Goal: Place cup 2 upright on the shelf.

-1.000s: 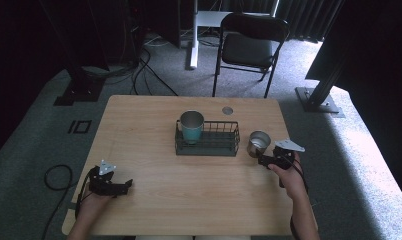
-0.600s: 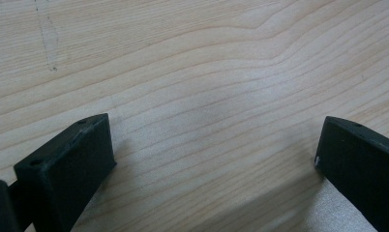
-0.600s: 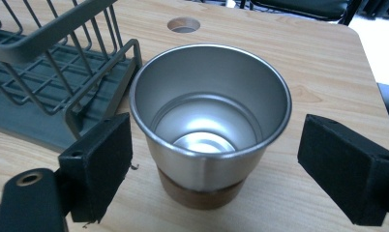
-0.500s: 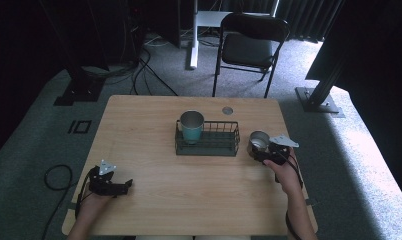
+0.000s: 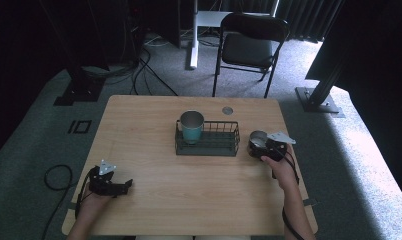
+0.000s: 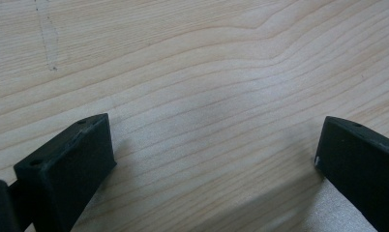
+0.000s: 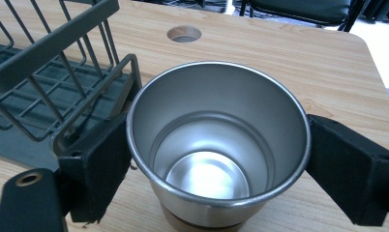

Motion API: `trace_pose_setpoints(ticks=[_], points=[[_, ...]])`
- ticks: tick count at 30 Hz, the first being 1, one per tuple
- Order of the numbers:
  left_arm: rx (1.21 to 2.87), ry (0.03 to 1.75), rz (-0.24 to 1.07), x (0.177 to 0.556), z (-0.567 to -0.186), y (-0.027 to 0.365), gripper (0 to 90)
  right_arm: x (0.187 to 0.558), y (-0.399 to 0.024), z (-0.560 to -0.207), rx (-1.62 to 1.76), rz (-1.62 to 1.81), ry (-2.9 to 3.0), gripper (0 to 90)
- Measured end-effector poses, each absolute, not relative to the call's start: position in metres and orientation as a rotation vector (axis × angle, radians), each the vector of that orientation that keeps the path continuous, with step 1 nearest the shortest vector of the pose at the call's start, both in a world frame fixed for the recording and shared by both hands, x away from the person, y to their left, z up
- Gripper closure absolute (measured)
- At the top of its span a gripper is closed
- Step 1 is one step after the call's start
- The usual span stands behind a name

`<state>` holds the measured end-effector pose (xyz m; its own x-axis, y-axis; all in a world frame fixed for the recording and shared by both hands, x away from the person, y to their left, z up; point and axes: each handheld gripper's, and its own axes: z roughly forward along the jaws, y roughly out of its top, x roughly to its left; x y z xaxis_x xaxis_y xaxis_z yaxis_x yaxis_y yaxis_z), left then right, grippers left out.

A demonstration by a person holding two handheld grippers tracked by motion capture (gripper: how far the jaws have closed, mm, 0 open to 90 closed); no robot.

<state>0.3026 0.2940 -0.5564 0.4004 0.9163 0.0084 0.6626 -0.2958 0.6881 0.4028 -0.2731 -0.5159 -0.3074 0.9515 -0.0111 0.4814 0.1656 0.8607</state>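
Steel cup (image 7: pixel 216 145): silver, shiny inside. Wire basket (image 5: pixel 207 139): dark green-grey. Second cup (image 5: pixel 191 126): teal. Table (image 5: pixel 154 125): pale wood grain. Chair (image 5: pixel 249 45): black.

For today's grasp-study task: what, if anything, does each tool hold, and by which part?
The right tool grips the steel cup by its upper sides, below the rim. The left tool holds nothing; its jaws stand open over the table.

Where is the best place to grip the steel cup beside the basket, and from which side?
Grip the steel cup across its round wall just under the rim, coming level from the side away from the basket. It stands upright and open, and the basket is close on one side. The right gripper already has a jaw on each side of the wall like this.
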Motion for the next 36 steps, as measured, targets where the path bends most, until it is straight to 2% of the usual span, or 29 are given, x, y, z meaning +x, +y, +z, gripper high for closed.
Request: trace_pose_setpoints(ticks=[23, 36], points=[[2.058, 1.341, 0.545, 0.303, -0.556, 0.294, 0.8, 0.407, -0.275, -0.509, 1.364, 1.060, 1.877, 12.6], [2.058, 1.341, 0.545, 0.303, -0.556, 0.294, 0.8, 0.402, -0.285, -0.486, 1.375, 1.084, 1.861, 12.6]])
